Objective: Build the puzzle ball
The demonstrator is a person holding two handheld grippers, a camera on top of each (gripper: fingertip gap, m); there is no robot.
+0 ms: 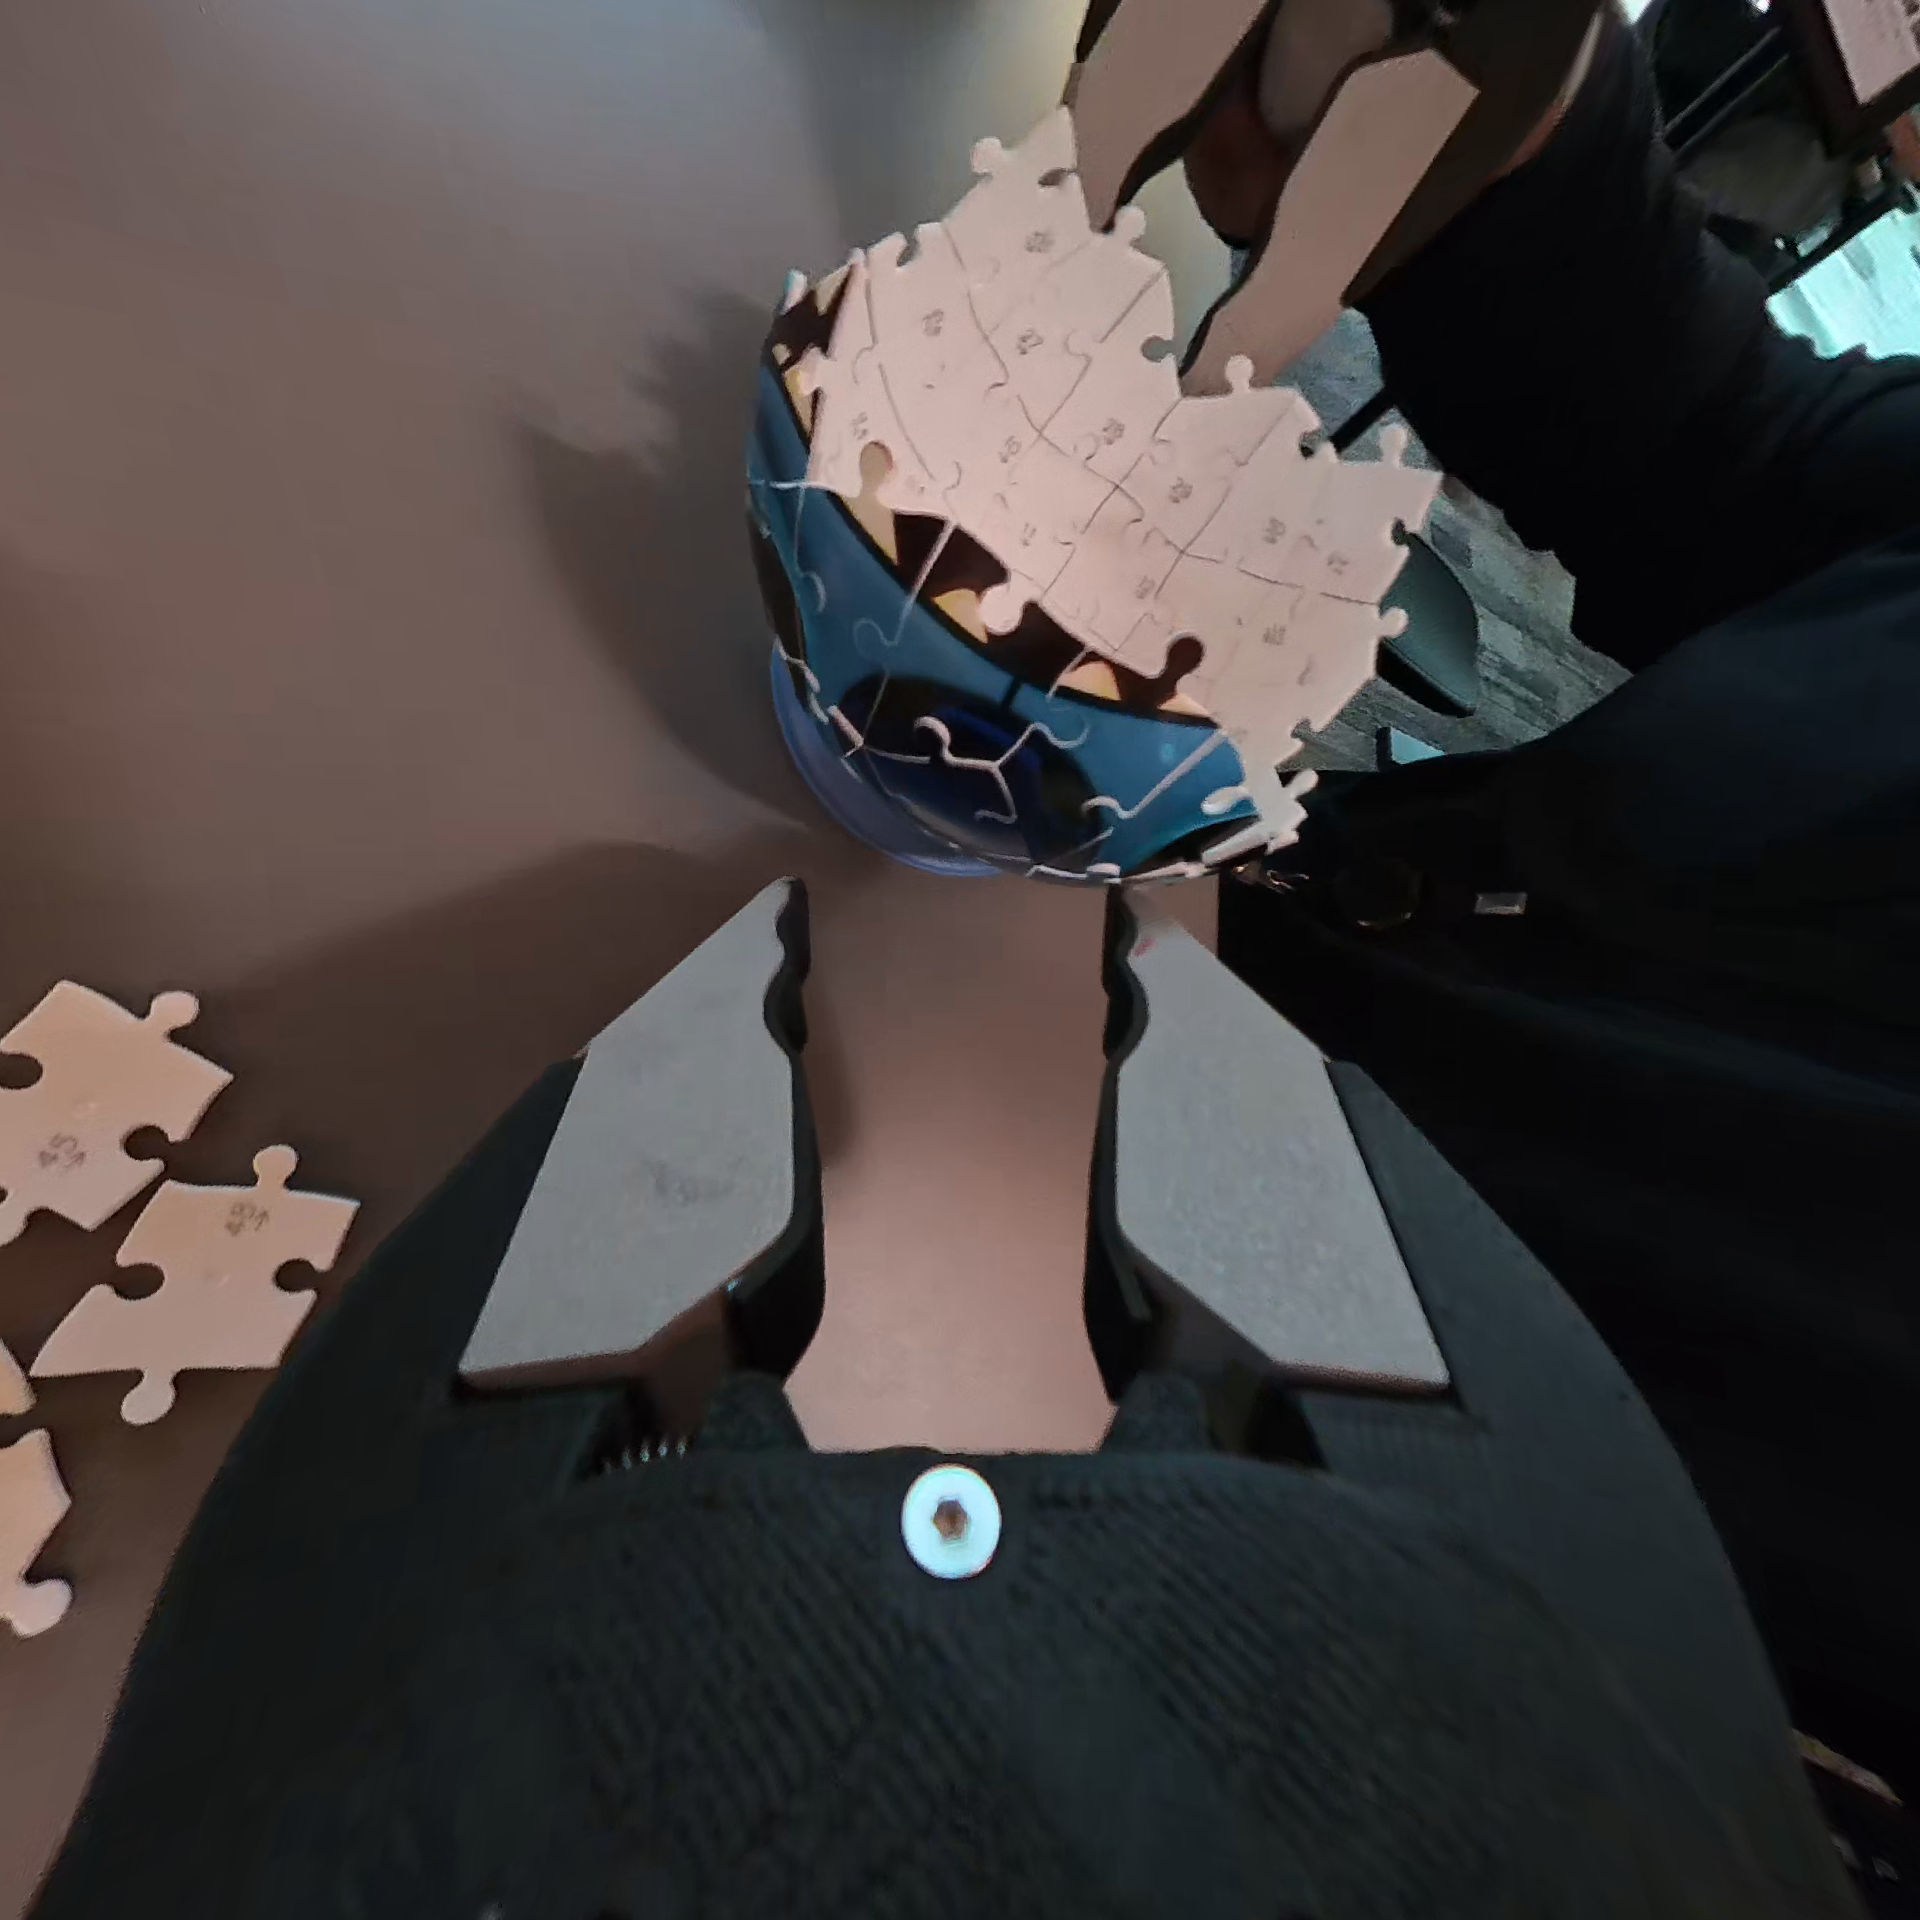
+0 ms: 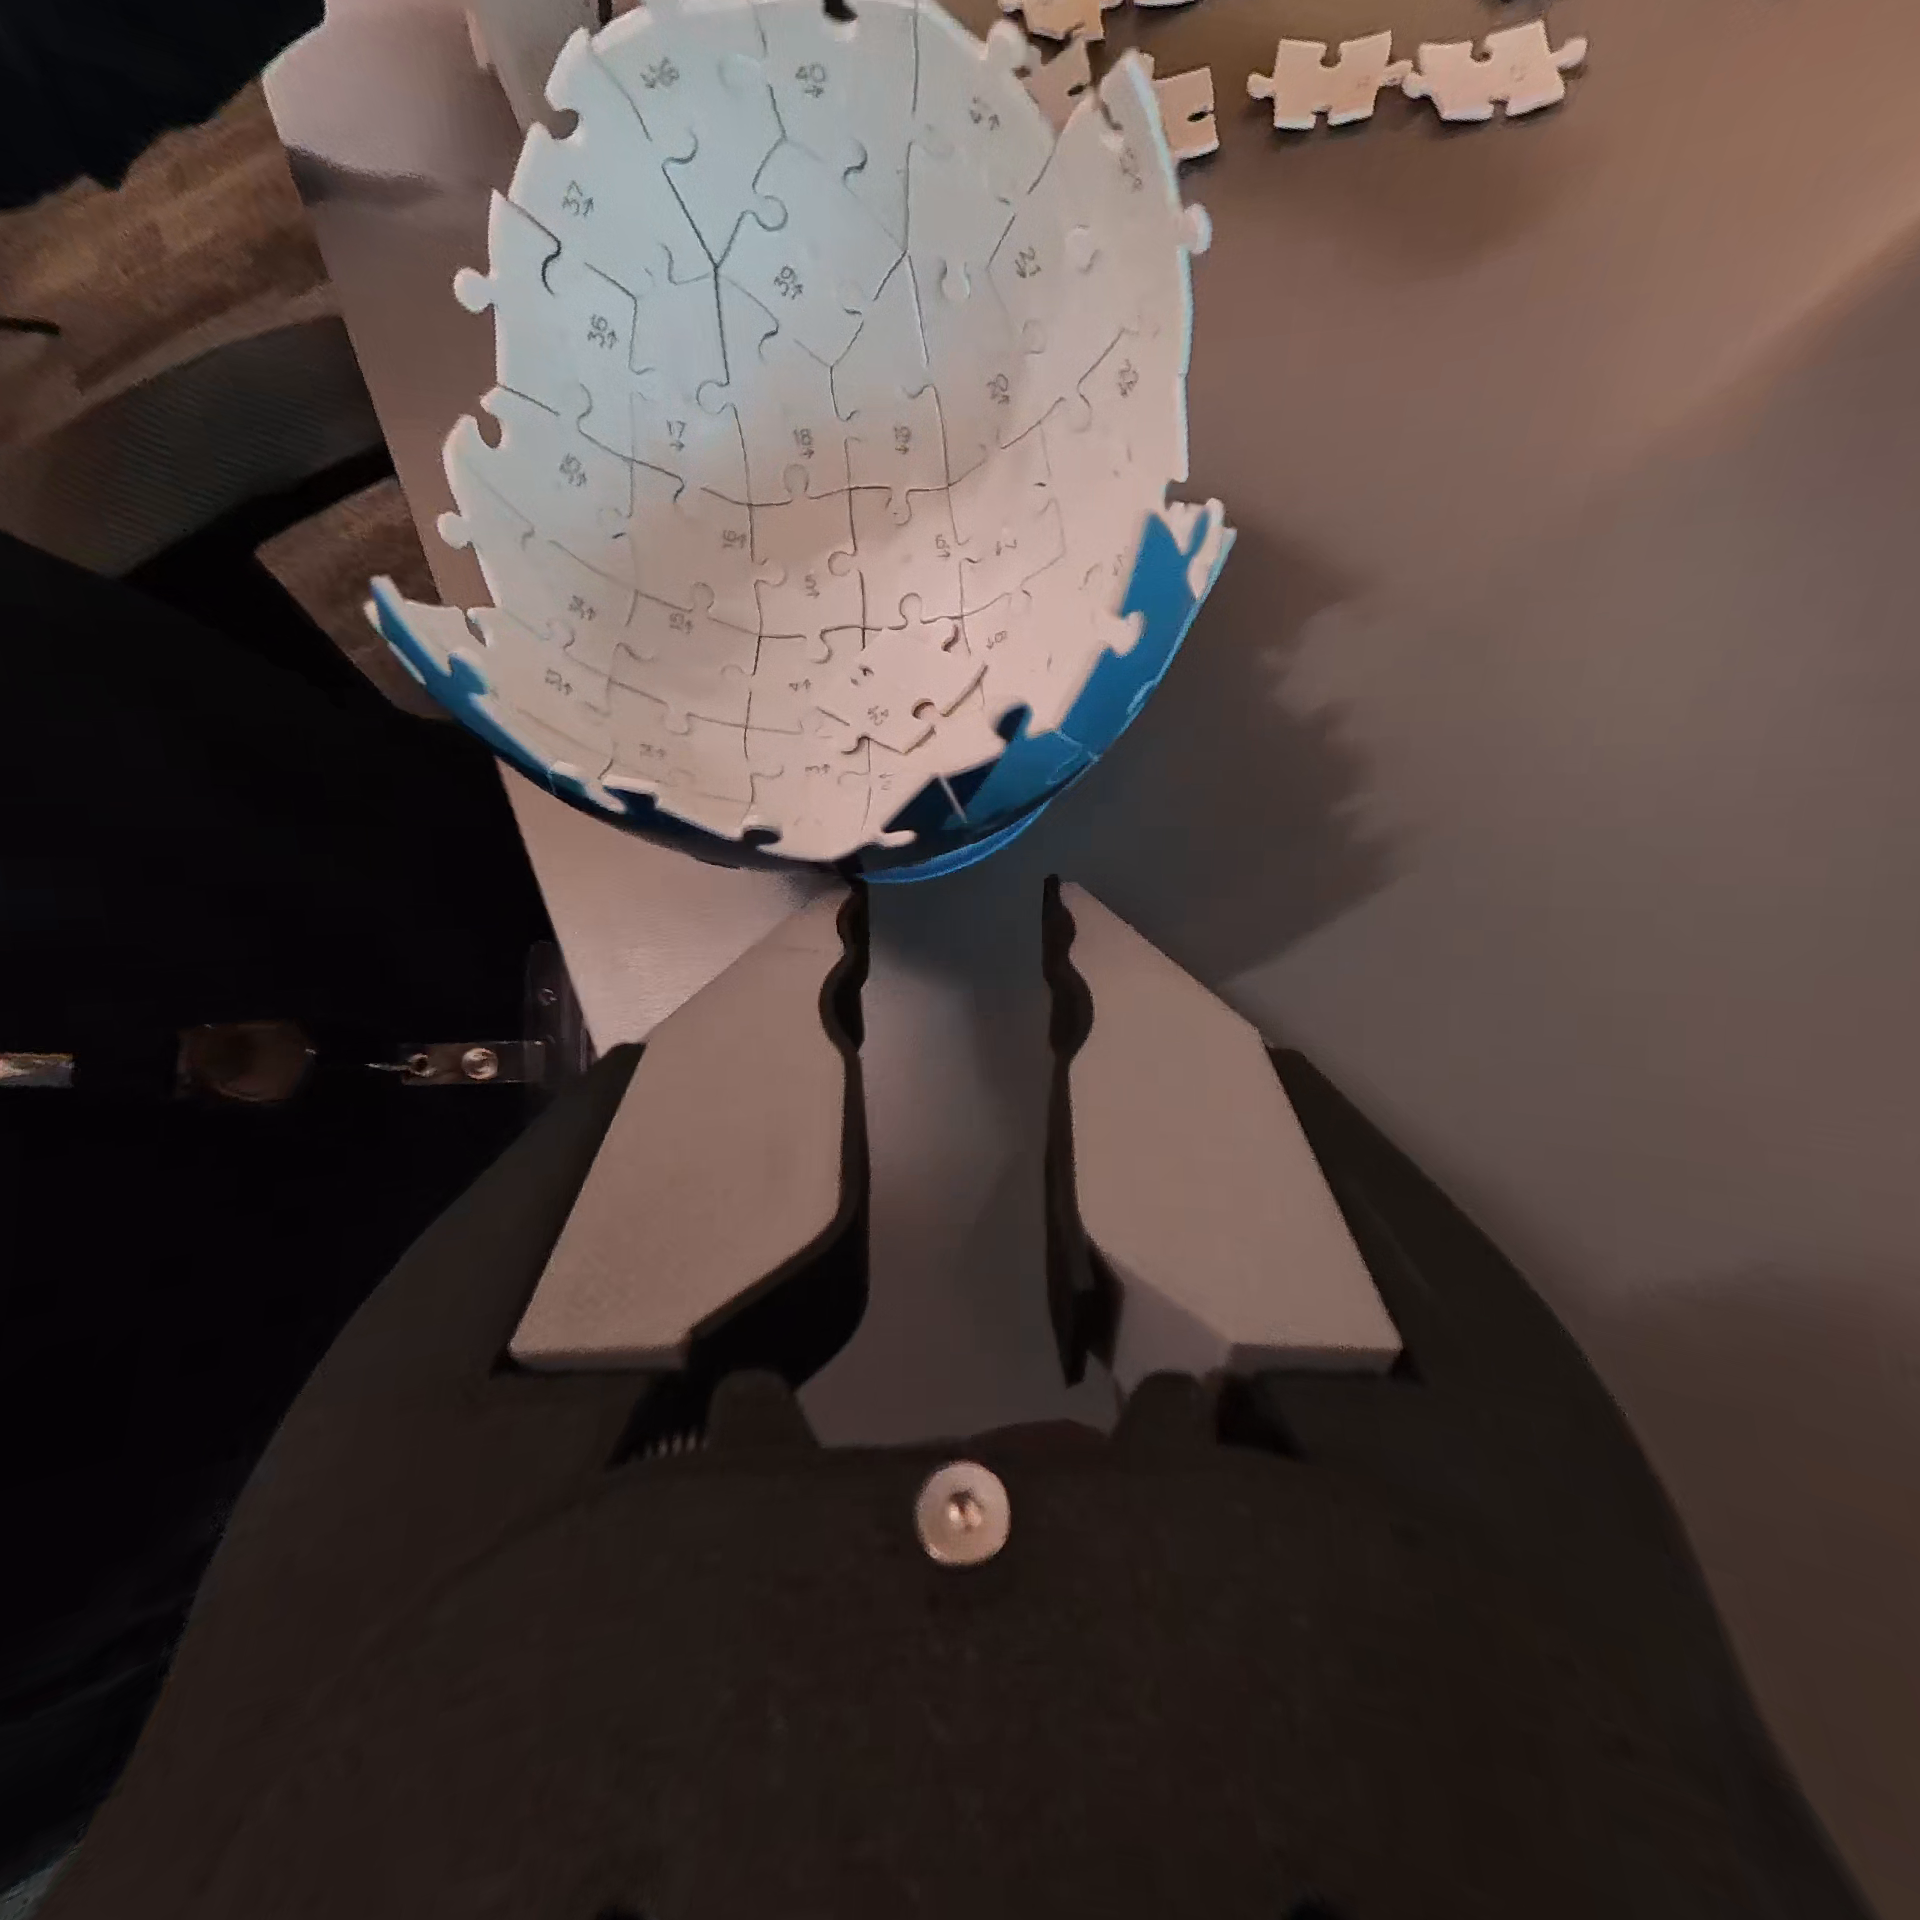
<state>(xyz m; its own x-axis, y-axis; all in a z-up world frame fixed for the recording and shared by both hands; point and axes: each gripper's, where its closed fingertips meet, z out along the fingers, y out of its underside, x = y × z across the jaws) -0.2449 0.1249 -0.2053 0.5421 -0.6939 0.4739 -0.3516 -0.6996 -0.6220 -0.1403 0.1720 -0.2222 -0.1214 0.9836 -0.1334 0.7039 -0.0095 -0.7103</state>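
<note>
The puzzle ball is a half-built shell of joined pieces [image 1: 1101, 468], pale and numbered inside, blue and dark outside, tilted on the brown table. In the right wrist view I look into its hollow [image 2: 810, 436]. My left gripper [image 1: 956, 914] is open and empty, its tips just short of the shell's blue lower side [image 1: 935, 675]. My right gripper [image 2: 951, 904] is open with a narrower gap and empty, its tips just short of the shell's blue edge [image 2: 1143, 665]. The right gripper's fingers [image 1: 1309, 208] show beyond the shell's far rim. The left gripper's fingers [image 2: 353, 343] show behind the shell.
Loose pale pieces lie on the table at my left [image 1: 197, 1288] [image 1: 94, 1101], and show at the top of the right wrist view [image 2: 1330, 78] [image 2: 1496, 68]. A person in dark clothing stands close by the table edge [image 1: 1662, 935] [image 2: 208, 935]. The left gripper's tips are roughly 12 cm from the right gripper's.
</note>
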